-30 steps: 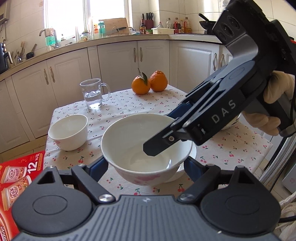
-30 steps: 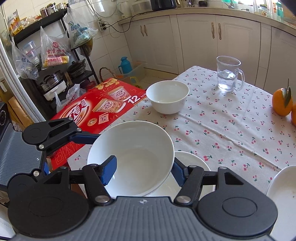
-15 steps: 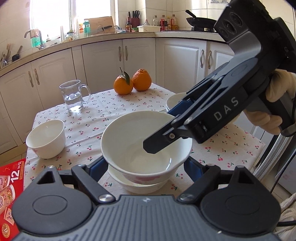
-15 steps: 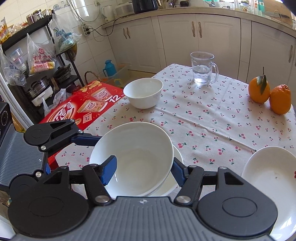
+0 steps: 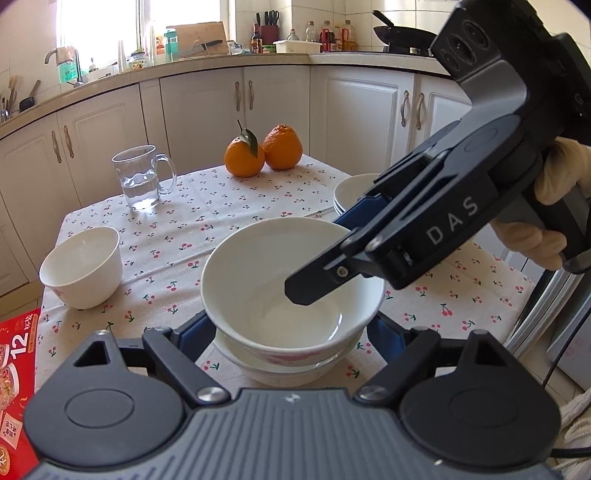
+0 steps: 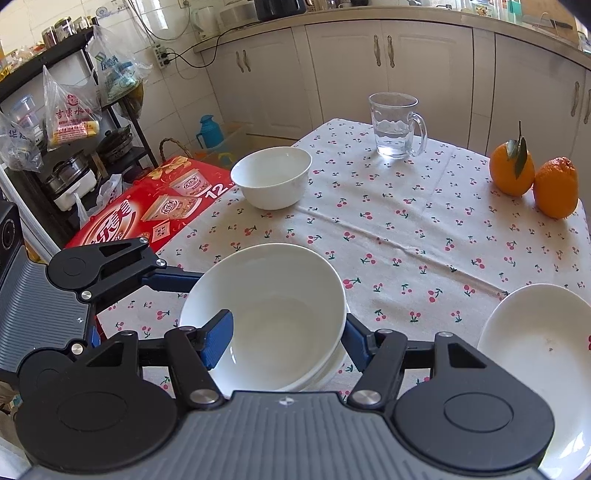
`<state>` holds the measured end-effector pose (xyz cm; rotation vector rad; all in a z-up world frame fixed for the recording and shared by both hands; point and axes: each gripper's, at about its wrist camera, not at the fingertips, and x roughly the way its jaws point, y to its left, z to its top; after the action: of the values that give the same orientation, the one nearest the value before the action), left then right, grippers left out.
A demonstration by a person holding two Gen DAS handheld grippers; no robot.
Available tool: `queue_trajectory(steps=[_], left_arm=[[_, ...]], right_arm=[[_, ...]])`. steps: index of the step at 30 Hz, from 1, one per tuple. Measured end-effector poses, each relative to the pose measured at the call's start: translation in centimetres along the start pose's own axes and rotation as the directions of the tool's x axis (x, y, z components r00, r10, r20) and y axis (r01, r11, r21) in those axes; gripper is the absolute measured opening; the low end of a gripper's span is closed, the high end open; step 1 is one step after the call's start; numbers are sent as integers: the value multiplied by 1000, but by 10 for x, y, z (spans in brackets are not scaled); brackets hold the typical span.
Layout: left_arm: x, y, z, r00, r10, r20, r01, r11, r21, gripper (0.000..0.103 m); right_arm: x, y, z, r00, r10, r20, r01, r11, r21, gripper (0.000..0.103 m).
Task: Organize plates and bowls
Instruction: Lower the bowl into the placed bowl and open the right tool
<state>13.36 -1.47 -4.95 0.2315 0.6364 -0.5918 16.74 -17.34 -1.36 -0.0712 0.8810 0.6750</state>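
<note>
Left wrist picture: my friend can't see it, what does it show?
A big white bowl sits in another bowl on a cherry tablecloth, with the left tool around it and the right tool pinching its rim. Behind are oranges.

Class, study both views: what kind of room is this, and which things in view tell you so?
Most likely a home kitchen: a sink tap on the worktop, a wok on the hob, and a knife block beside sauce bottles.

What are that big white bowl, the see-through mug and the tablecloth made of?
Big bowl: probably glazed ceramic or porcelain; glossy white with soft highlights. Mug: clear glass by the look, water visible through it. Tablecloth: likely matte woven fabric; fold creases, printed cherries.
</note>
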Motion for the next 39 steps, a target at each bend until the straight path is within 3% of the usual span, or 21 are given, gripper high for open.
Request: queue_trajectory(steps=[39], left_arm=[[10, 13, -4, 999, -24, -28, 22, 999, -47, 91]], right_arm=[[19, 2, -1, 999, -32, -12, 31, 999, -34, 71]])
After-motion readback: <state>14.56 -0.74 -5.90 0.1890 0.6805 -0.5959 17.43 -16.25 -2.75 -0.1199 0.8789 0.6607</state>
